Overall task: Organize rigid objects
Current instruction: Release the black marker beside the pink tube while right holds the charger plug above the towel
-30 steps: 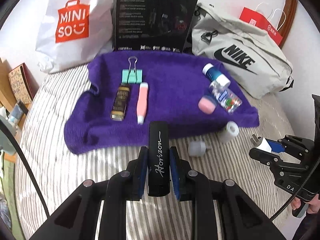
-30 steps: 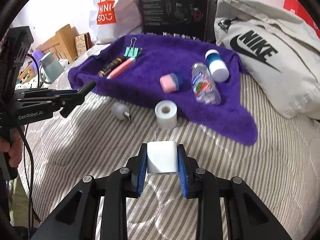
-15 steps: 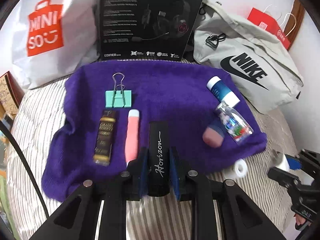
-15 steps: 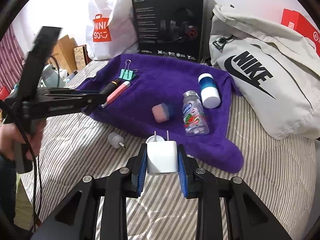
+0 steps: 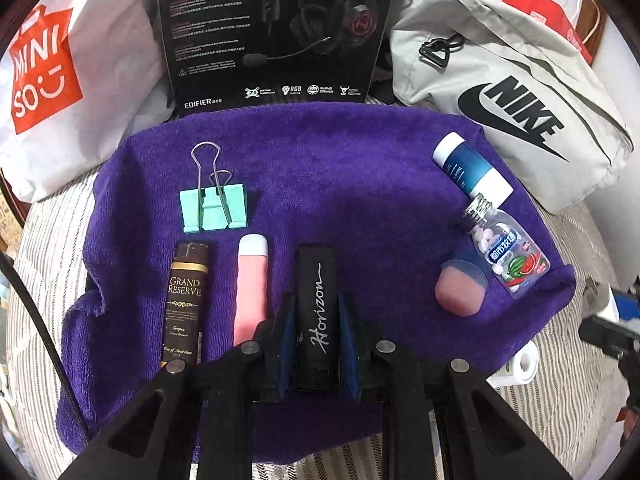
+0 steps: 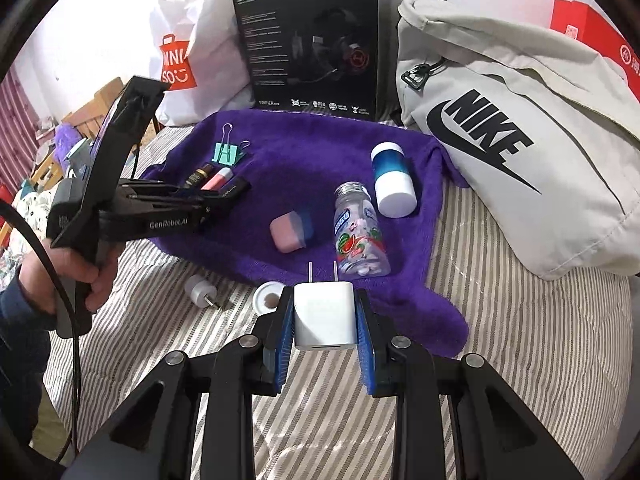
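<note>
My left gripper (image 5: 316, 312) is shut on a black "Horizon" stick (image 5: 316, 304), held low over the purple towel (image 5: 340, 184) just right of the pink tube (image 5: 251, 284) and the brown "Grand Reserve" tube (image 5: 185, 300). A teal binder clip (image 5: 212, 210) lies behind them. My right gripper (image 6: 324, 314) is shut on a white plug charger (image 6: 324, 316), prongs forward, above the striped bed near the towel's front edge. The left gripper also shows in the right wrist view (image 6: 224, 196).
On the towel's right lie a blue-white bottle (image 5: 470, 170), a clear candy bottle (image 5: 506, 256) and a pink-blue eraser (image 5: 460, 286). A white tape roll (image 6: 267, 296) and a small grey plug (image 6: 200, 290) lie on the bed. A black headset box (image 5: 272, 32), a Miniso bag (image 5: 60, 68) and a Nike bag (image 5: 512, 92) stand behind.
My left gripper has moved forward over the towel with the black stick, now beside the pink tube. My right gripper has risen and edged toward the towel, still holding the charger.
</note>
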The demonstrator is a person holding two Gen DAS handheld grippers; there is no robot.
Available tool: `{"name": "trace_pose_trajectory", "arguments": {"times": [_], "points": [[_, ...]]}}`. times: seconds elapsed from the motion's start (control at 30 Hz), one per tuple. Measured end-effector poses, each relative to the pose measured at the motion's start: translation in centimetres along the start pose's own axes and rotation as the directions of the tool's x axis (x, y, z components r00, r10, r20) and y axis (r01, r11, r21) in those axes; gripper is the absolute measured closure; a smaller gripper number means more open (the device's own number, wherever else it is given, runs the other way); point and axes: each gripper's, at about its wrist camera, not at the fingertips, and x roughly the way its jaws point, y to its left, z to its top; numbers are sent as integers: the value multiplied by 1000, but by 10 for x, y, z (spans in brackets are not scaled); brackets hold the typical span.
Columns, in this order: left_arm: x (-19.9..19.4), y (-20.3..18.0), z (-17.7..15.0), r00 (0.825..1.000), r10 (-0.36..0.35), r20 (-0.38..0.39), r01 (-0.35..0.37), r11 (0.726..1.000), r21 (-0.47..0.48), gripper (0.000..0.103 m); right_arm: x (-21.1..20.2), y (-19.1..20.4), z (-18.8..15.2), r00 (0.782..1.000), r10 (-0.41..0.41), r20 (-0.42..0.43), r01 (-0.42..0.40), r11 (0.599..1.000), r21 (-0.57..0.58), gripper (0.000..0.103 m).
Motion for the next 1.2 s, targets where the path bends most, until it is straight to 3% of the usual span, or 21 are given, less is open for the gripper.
{"name": "trace_pose_trajectory", "arguments": {"times": [0.1,0.23,0.33,0.63,0.8,1.2], "points": [[0,1,0,1000,-10,7,9,1000,8,80,4,-1,5,1000,6,2,-6,1000,2,75],[-3,3,-3,999,-50,11,50,999,-16,67,12,-2,14,1000,20,3,-20,1000,10,75],[-7,3,-6,999,-50,15,50,999,-4,64,17,-2,21,1000,22,5,-22,1000,11,75],[-51,28,-12,996,-6,93,12,998,-59,34,29,1,41,1000,21,15,-21,1000,1,75],[-73,50,-15,989,80,121,-69,994,-89,29,46,-4,61,1000,14,14,-14,1000,-1,75],[-90,85,-17,985,102,140,-78,982,-170,28,108,-1,110,1000,0,-27,0,1000,-16,75]]}}
